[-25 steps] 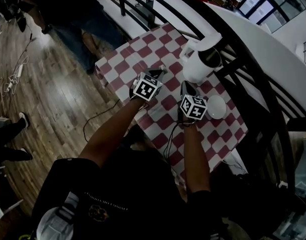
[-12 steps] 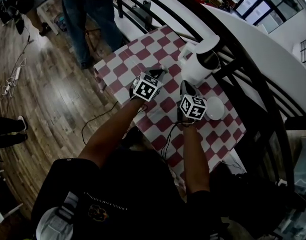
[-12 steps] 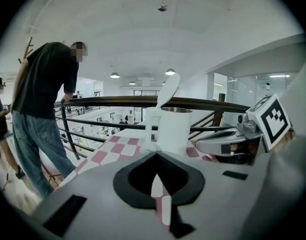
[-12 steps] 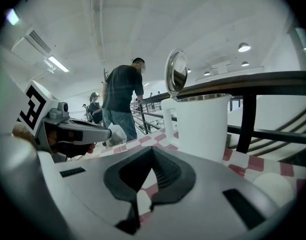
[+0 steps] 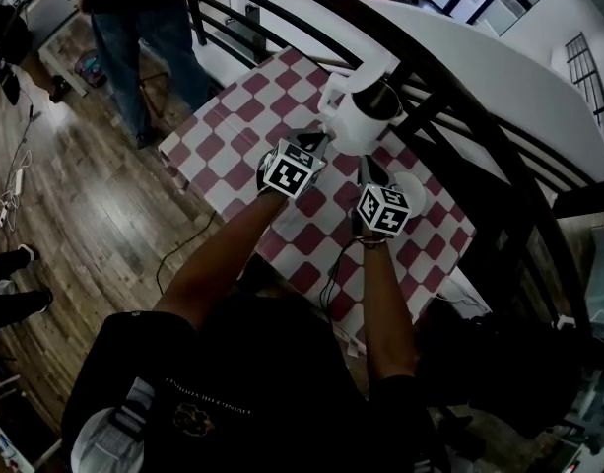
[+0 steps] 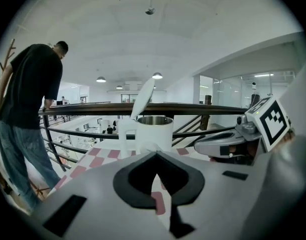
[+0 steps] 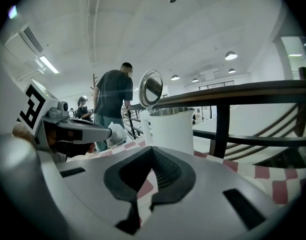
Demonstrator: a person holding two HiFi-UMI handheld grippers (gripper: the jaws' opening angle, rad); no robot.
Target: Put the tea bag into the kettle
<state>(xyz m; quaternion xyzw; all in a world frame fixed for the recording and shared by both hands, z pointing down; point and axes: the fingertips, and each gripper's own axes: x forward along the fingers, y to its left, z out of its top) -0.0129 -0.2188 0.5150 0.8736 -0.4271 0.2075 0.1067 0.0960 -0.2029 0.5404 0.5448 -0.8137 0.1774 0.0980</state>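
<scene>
Left gripper (image 6: 155, 156): jaws shut, pinching a small white tea bag (image 7: 118, 134) at the tips, held above the checkered tabletop (image 5: 233, 136). Right gripper (image 7: 152, 151): jaws together, nothing in them, close alongside. White kettle (image 5: 366, 116) stands just ahead by the railing (image 6: 202, 109), lid up.

Small table under a red-and-white checked cloth (image 5: 223, 146), white plastic kettle (image 5: 356, 126) with steel rim and lid raised standing near its far edge, round white dish (image 5: 412, 185) nearby
</scene>
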